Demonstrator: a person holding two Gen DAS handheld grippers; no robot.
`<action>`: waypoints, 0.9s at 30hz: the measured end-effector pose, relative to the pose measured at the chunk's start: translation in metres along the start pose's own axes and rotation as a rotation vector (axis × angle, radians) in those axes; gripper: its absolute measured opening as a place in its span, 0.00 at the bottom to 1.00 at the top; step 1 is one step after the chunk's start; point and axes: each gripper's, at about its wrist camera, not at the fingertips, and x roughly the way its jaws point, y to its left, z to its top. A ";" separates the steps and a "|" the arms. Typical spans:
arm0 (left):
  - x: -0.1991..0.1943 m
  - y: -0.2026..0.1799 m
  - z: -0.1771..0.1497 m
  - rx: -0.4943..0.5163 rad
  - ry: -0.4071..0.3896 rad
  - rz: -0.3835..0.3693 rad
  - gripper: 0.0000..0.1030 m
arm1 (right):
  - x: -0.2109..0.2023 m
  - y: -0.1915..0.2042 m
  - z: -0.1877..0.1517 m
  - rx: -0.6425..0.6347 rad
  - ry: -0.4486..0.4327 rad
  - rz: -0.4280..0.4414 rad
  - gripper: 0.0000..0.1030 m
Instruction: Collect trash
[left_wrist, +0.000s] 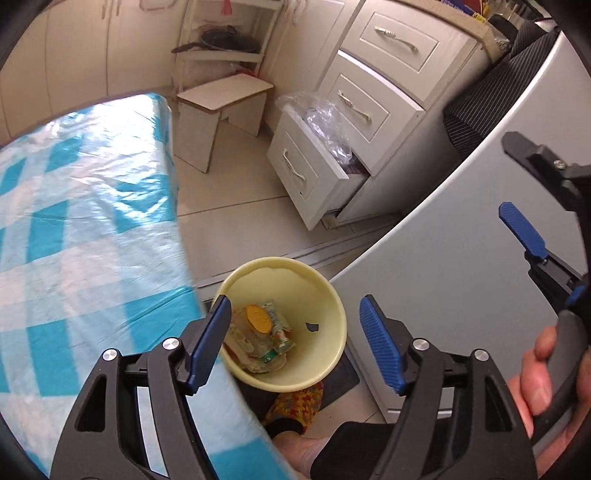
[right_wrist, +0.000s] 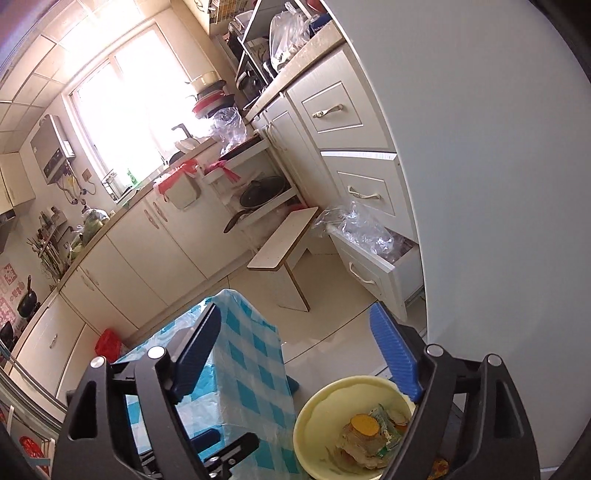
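A pale yellow bin (left_wrist: 325, 295) stands on the floor between the table and the fridge. Crumpled wrappers and an orange lid (left_wrist: 258, 319) lie at its bottom. My left gripper (left_wrist: 295, 325) hangs over the bin, open, nothing between its blue pads. The right gripper (left_wrist: 511, 177) shows at the right edge, held by a hand (left_wrist: 535, 369), open and empty. In the right wrist view the bin (right_wrist: 314, 417) with the trash (right_wrist: 369, 432) sits low, under the right finger; my right gripper (right_wrist: 295, 328) is open above the floor.
A table with a blue checked cloth (left_wrist: 92, 221) borders the bin on the left, a grey fridge door (left_wrist: 443, 240) on the right. Ahead are a white stool (left_wrist: 221, 103) and an open drawer with plastic bags (left_wrist: 314, 162). A patterned slipper (left_wrist: 295, 406) is under the bin.
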 end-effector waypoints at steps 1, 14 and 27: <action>-0.013 0.003 -0.005 0.003 -0.019 0.013 0.70 | -0.003 0.003 0.000 -0.012 -0.005 -0.010 0.80; -0.180 0.057 -0.070 -0.034 -0.247 0.267 0.92 | -0.069 0.058 -0.063 -0.224 -0.040 -0.090 0.92; -0.298 0.085 -0.128 -0.067 -0.348 0.395 0.92 | -0.145 0.118 -0.112 -0.338 0.065 -0.016 0.93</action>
